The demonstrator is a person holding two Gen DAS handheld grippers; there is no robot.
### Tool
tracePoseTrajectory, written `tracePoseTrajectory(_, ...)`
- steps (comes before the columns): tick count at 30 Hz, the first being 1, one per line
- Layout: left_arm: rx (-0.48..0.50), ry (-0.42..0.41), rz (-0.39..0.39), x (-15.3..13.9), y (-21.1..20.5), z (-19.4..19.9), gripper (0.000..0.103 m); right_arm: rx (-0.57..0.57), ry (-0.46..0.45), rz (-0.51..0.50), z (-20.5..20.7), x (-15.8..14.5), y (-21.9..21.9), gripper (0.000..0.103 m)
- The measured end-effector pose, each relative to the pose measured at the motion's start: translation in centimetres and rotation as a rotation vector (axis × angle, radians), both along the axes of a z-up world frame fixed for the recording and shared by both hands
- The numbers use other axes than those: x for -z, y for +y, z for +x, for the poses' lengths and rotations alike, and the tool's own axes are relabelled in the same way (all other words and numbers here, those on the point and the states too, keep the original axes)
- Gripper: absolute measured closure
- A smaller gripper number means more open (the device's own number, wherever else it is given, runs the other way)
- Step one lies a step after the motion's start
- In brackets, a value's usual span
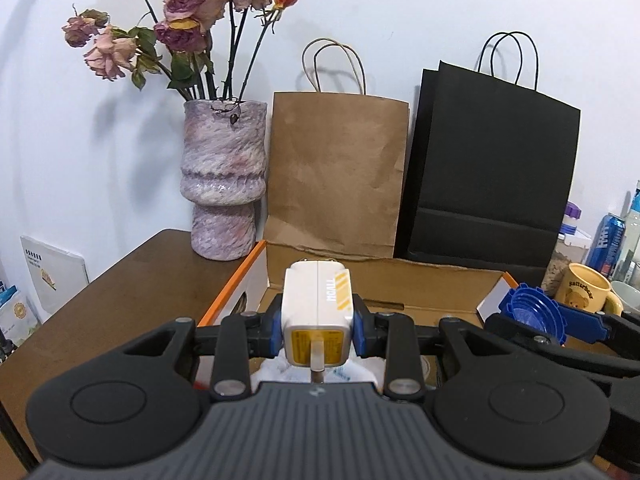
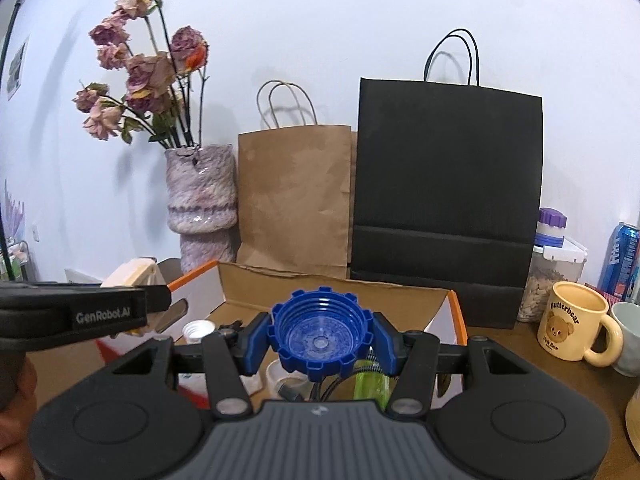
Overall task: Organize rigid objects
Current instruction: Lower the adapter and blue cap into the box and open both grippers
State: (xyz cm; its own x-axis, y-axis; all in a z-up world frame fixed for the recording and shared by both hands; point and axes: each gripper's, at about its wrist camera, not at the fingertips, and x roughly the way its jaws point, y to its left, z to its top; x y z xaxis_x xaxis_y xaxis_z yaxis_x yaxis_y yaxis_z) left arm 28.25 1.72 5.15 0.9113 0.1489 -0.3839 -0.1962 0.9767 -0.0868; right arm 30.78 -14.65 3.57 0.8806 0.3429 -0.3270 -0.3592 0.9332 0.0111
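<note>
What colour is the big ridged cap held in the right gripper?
The cap is blue, gripped by the right gripper; the right wrist view shows it best.

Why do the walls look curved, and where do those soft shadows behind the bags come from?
Both wrist views are fisheye, so edges bow and corners go dark. In the left wrist view the brown bag handles cast a faint shadow on the wall; in the right wrist view the black bag handles do too, and the flowers look soft.

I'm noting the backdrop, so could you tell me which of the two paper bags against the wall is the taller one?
The black paper bag, right of the shorter brown paper bag, is taller; its top edge sits clearly higher.
</note>
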Motion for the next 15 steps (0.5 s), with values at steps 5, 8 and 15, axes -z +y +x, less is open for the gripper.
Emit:
tracePoseTrajectory(5,-0.001,0.001,0.008,0.1,0.1,2.1,0.07,0.018,0.013,0.003,2.1,0.4,0.0,0.05)
tracePoseTrajectory(8,0.002,0.01,0.013,0.4,0.0,3.3,0.07,0.026,0.024,0.003,3.4,0.7,0.0,0.051)
tracePoseTrajectory(15,0.006,0.04,0.031,1.3,0.3,5.8,0.07,0.041,0.048,-0.012,5.6,1.6,0.3,0.05)
